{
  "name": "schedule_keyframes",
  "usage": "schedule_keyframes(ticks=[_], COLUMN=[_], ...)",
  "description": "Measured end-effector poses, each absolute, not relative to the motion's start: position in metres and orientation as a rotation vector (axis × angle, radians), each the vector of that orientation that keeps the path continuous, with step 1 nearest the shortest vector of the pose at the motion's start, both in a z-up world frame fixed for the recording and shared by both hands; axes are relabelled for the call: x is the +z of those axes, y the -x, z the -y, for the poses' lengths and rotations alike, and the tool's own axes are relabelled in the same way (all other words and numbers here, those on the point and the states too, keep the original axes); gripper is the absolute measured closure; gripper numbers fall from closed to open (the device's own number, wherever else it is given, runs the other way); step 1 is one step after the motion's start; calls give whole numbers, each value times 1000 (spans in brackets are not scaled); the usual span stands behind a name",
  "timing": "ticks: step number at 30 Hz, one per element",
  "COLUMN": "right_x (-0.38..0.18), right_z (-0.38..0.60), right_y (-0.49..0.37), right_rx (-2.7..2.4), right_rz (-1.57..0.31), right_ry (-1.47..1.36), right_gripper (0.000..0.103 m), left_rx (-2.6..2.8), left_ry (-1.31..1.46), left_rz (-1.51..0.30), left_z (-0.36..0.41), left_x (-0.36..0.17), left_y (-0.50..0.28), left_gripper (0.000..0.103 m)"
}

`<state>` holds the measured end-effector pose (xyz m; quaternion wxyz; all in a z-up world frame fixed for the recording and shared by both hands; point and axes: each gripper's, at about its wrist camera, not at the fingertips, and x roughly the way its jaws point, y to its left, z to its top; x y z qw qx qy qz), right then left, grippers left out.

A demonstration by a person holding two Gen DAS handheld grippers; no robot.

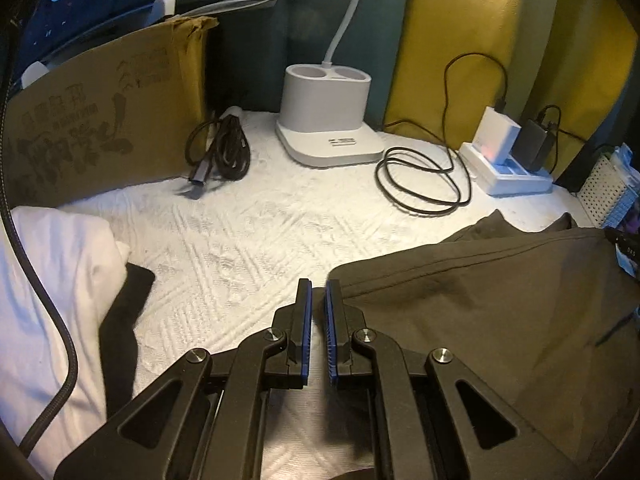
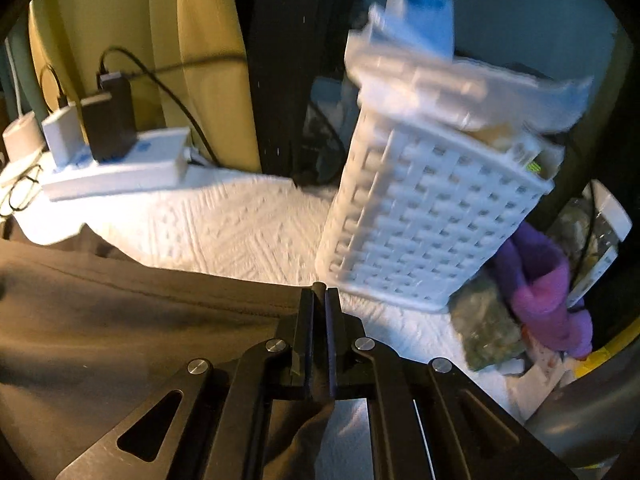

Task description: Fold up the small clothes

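A dark olive garment (image 1: 480,300) lies spread on the white textured table cover (image 1: 260,232), at the right of the left wrist view. My left gripper (image 1: 318,292) is shut just left of the garment's edge. Only a narrow slit shows between its blue pads, and no cloth shows in it. In the right wrist view the same garment (image 2: 120,300) fills the lower left. My right gripper (image 2: 320,292) is shut on its edge, and a fold of the dark fabric hangs between and below the fingers.
A white garment (image 1: 60,280) and a black cloth (image 1: 124,320) lie at the left. Behind stand a cardboard box (image 1: 108,112), a white lamp base (image 1: 328,120), coiled cables (image 1: 424,184) and a power strip (image 1: 512,168). A white lattice basket (image 2: 432,216) and a purple cloth (image 2: 540,300) sit right.
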<state>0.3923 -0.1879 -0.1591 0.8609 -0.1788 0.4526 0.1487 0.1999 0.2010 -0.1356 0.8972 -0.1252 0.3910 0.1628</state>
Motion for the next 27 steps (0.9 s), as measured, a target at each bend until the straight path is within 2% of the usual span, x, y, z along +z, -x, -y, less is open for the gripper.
schedule_keyframes(ticks=[7, 9, 10, 11, 12, 13, 25, 27], right_x=[-149, -140, -136, -132, -128, -124, -102, -100], right_z=[187, 191, 194, 197, 200, 204, 262, 273], right_y=[-381, -374, -370, -366, -361, -355, -275, -256], right_rx=[306, 312, 316, 317, 318, 320, 327, 328], right_rz=[-964, -968, -971, -973, -974, -965, -972, -976], right_ry=[383, 377, 369, 359, 345, 330, 262, 255], right_gripper=[96, 89, 82, 52, 15, 11, 11, 11], left_rx=[349, 330, 325, 319, 312, 304, 229, 218], left_ry=[278, 285, 286, 286, 285, 280, 309, 317], left_rz=[-829, -827, -824, -815, -810, -809, -836, -841], left_z=[-206, -203, -202, -200, -197, -193, -155, -148], left_x=[-124, -119, -117, -113, -111, -108, -108, -110], left_y=[-182, -172, -168, -162, -157, -152, -93, -83], left_gripper=[97, 83, 67, 58, 57, 57, 57, 50])
